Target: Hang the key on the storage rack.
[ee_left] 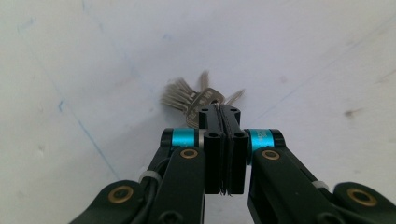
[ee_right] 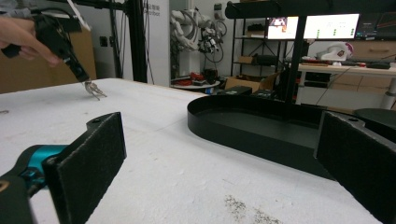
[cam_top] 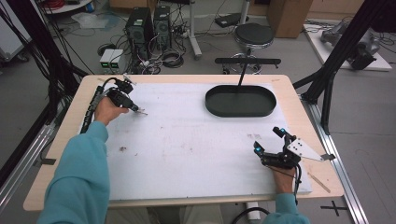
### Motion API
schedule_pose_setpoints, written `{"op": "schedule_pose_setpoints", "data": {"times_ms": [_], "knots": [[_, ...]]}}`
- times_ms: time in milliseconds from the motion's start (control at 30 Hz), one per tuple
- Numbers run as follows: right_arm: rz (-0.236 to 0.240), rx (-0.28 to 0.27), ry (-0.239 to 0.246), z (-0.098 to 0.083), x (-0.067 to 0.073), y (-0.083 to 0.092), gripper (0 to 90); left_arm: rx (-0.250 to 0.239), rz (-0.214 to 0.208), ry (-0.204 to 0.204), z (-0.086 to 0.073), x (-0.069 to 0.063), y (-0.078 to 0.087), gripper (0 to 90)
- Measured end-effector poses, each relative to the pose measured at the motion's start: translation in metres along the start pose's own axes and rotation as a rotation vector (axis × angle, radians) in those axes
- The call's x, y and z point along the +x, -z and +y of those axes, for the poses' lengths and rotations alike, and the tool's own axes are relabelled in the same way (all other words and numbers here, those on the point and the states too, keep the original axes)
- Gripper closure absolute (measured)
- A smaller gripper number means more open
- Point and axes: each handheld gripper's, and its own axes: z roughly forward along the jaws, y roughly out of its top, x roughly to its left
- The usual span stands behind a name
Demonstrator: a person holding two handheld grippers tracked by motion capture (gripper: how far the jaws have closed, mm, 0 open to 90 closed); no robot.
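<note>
A bunch of silver keys (cam_top: 142,112) hangs just above the white mat at the far left, and my left gripper (cam_top: 134,108) is shut on it, held by a hand in a teal sleeve. In the left gripper view the black jaws meet on the key bunch (ee_left: 187,99), whose blades fan out beyond my left gripper (ee_left: 219,114). My right gripper (cam_top: 267,140) rests near the front right of the mat, open, nothing between its jaws. The right gripper view looks past my right gripper (ee_right: 224,158) to the keys (ee_right: 96,90) dangling from the left gripper (ee_right: 85,80).
A black oval tray (cam_top: 211,105) sits at the back right of the white mat (cam_top: 187,140); its wall (ee_right: 233,126) is close ahead of the right gripper. A thin wooden stick (cam_top: 319,182) lies by the table's right front corner. Black frame posts flank the table.
</note>
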Motion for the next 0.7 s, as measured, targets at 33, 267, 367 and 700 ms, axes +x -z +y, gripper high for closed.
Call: {"op": "schedule_pose_setpoints", "data": {"times_ms": [33,267,367,700], "knots": [[0.0,0.0,0.0,0.0,0.0,0.0,1.3,-0.022,-0.014,-0.01,0.0,-0.001,0.005,88.4],[-0.002,0.014,0.003,0.001,-0.001,-0.002,1.3,-0.206,-0.088,-0.091,0.0,-0.013,0.039,88.4],[-0.005,0.047,0.01,0.003,-0.002,-0.005,1.3,-0.27,-0.119,-0.117,-0.002,-0.018,0.051,88.4],[0.052,0.082,-0.036,0.049,-0.008,-0.014,1.3,-0.401,-0.233,-0.167,-0.002,-0.035,0.07,88.5]]}}
